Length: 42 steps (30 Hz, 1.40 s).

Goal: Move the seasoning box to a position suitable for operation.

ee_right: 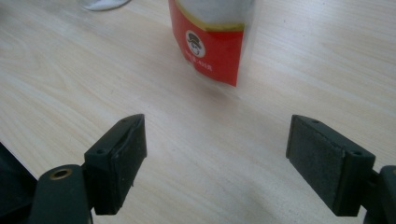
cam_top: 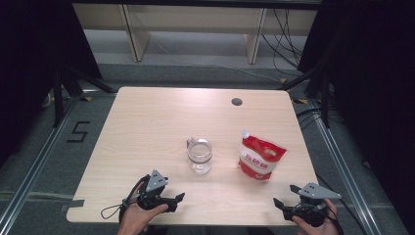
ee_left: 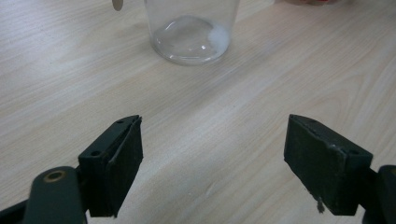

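At the near edge of the tabletop [cam_top: 147,112], the left claw [cam_top: 171,200] rests released, jaws wide with nothing between them, aimed at the glass jar [cam_top: 199,156] standing upright near the middle. The right claw [cam_top: 284,205] is likewise released and empty, facing the red-and-white bag [cam_top: 261,157], which stands just to the right of the jar, apart from it. The likely job is bag into jar, so the right claw should take the bag high, near its spout, while the left steadies the jar low on its wall; glass slips and tips easily.
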Available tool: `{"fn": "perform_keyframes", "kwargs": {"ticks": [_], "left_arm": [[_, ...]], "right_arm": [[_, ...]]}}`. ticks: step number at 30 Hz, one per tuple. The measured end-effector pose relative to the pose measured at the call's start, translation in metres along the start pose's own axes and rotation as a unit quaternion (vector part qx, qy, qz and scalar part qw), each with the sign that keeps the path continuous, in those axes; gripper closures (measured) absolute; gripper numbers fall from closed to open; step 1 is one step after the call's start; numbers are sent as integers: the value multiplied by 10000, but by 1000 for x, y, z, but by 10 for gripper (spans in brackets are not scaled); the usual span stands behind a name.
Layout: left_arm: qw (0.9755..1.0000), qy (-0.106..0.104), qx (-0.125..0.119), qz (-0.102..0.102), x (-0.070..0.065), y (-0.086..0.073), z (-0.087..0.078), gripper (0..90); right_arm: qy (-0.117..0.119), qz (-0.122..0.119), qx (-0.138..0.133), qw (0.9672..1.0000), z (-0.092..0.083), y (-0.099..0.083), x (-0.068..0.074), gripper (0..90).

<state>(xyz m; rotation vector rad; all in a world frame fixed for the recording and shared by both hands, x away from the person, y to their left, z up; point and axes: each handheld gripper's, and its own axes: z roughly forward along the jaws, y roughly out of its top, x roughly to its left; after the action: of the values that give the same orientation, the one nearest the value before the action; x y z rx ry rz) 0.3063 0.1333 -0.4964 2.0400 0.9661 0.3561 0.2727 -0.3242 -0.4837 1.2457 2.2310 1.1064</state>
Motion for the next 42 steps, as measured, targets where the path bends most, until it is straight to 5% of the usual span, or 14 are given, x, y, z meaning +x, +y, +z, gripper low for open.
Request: {"fn": "perform_keyframes", "kwargs": {"ticks": [6, 11, 12, 21, 23, 24, 28, 29, 36, 37, 42], "left_arm": [[10000, -25, 16, 64, 1, 3, 0, 193], [10000, -11, -86, -44, 4, 7, -1, 194], [9996, -14, -196, -193, 4, 8, 1, 194], [9997, -17, -187, -181, 8, 14, 0, 204], [9993, -24, -294, -219, 10, 19, -2, 207], [9990, -16, -346, -272, 10, 21, -3, 207], [9992, -63, -373, -141, 16, 35, -3, 210], [9984, -51, -505, -241, 16, 39, -2, 223], [9985, -128, -540, 1, 23, 52, -1, 329], [9985, -119, -530, 6, 24, 54, -1, 357], [9971, -38, -766, 4, 35, 66, -1, 637]], "right_arm": [[-8, -103, -5, 9999, 0, -1, -3, 208], [32, 27, 22, 10000, 1, -1, -2, 204], [-1, -28, -32, 10000, 1, -1, -2, 205], [78, -11, 58, 10000, 1, 0, 1, 221], [127, -124, -14, 9998, 2, -1, -2, 220], [101, 59, -6, 9999, 1, -2, 1, 218], [65, 27, 38, 10000, -1, -1, 0, 218], [48, -23, -22, 10000, 0, -1, -1, 220], [70, -7, 24, 10000, 0, -1, 2, 224], [84, -181, -20, 9998, 1, -1, 0, 224], [74, -91, 16, 9999, 0, -1, 3, 230]]}}
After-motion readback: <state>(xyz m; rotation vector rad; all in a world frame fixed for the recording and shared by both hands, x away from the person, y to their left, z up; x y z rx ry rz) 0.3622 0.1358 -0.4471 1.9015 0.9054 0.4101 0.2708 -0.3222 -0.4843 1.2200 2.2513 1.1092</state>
